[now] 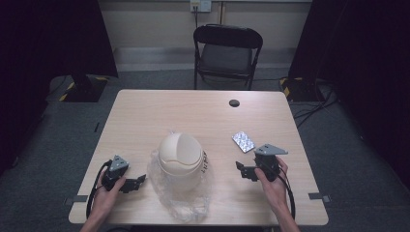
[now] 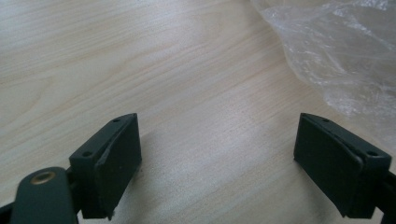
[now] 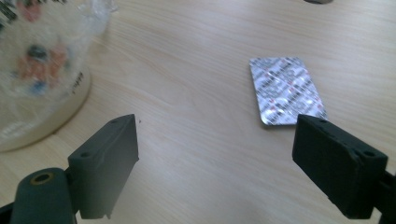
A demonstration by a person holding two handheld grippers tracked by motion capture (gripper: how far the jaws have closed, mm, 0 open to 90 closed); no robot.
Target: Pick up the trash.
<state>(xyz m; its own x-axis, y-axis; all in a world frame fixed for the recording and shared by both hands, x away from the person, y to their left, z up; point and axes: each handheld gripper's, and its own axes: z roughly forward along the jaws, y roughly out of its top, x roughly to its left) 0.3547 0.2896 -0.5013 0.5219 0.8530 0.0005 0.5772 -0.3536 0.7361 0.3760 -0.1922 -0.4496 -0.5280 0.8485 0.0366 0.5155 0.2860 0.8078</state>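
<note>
- The left gripper, black with a grey three-cornered plate on top, rests low at the near left of the pale wooden table, held in the person's left hand; its jaws point right toward the bin and stand wide apart with bare wood between them in the left gripper view
- The right gripper, of the same make, is held in the right hand at the near right of the table; its jaws point left and stand apart, gripping nothing
- In the right gripper view the silver foil blister pack of pills lies flat on the wood just beyond the right jaw, apart from both pads
- In the high view that pack lies just beyond the right gripper, toward the far side
- The cream plastic bin with a domed swing lid stands upright between the two grippers, on a crumpled clear plastic bag that spreads toward the near edge
- The edge of that bag is seen at the upper right of the left gripper view, clear of the jaws
- A small round black disc sits near the far edge of the table
- A black folding chair stands behind the table, well apart from everything on it
</note>
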